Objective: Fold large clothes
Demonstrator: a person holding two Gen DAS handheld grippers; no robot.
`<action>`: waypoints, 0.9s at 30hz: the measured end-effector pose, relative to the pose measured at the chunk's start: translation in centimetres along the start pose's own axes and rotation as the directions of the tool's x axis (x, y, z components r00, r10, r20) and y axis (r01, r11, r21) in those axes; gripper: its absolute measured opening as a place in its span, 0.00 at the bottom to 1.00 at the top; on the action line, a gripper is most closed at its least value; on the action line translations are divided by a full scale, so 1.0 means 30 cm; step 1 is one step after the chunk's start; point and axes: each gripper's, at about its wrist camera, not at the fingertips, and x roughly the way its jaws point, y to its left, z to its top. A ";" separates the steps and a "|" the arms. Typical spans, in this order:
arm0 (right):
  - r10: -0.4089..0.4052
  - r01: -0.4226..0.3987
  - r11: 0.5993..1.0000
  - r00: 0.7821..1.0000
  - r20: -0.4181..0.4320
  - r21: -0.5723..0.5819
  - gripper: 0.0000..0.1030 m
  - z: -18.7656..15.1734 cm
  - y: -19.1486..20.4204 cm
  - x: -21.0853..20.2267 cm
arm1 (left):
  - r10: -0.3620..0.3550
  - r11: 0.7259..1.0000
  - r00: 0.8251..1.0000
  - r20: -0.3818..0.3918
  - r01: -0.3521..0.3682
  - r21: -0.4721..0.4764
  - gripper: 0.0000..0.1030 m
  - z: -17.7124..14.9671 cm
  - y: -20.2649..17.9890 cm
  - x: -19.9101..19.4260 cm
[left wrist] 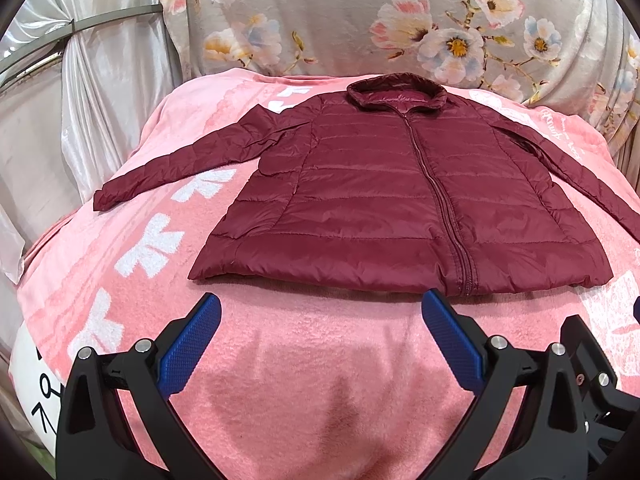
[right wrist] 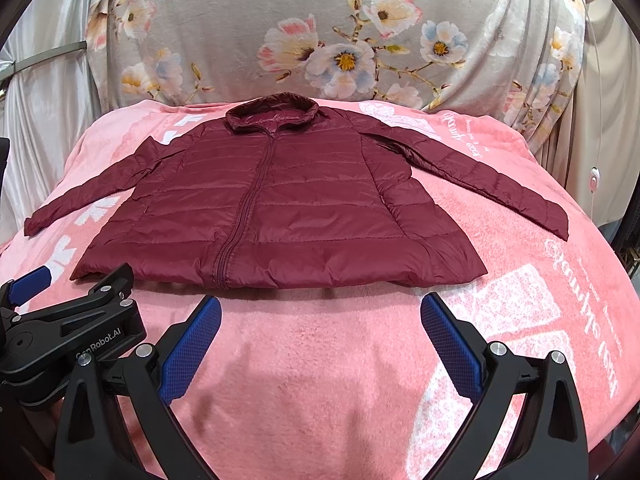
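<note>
Burgundy quilted fabric fills the middle of both views: a puffer jacket (left wrist: 400, 200) is laid flat, front up and zipped, on a pink blanket (left wrist: 300, 360) that covers what seems to be a bed. Nothing is folded yet, so the task is judged to be at its very start.

At the far left, the jacket's left-hand sleeve (left wrist: 176, 160) is stretched out diagonally over the white bow pattern, well apart from the body. The left gripper (left wrist: 320, 312) is held low over the bare blanket, just before the hem, with its blue pads (left wrist: 188, 348) spread wide and nothing between them. In the middle, the zipper (right wrist: 240, 216) runs from the collar (right wrist: 272, 116) down to the hem. Further right, the right gripper (right wrist: 320, 312) is held in the same way, jaws apart and empty, and the other sleeve (right wrist: 492, 184) is spread toward the right edge of the blanket. A flowered cloth (right wrist: 340, 40) hangs behind.

For a good first fold, each sleeve is probably best taken near the cuff and laid across the chest. The padded material is slippery and springs back, so a firm pinch on both layers is needed, and the fold should be pressed flat before it is released. The body should be kept from sliding on the blanket.
</note>
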 end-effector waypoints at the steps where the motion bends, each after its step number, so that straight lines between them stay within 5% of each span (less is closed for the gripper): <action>1: 0.000 0.000 1.000 1.000 0.000 0.000 0.95 -0.001 0.000 0.000 | 0.000 1.000 1.000 0.000 0.000 0.000 0.95 -0.002 0.000 0.000; 27: 0.002 -0.002 1.000 1.000 -0.002 0.002 0.95 -0.011 0.006 0.017 | 0.003 1.000 1.000 -0.002 -0.003 0.000 0.95 -0.008 0.001 0.006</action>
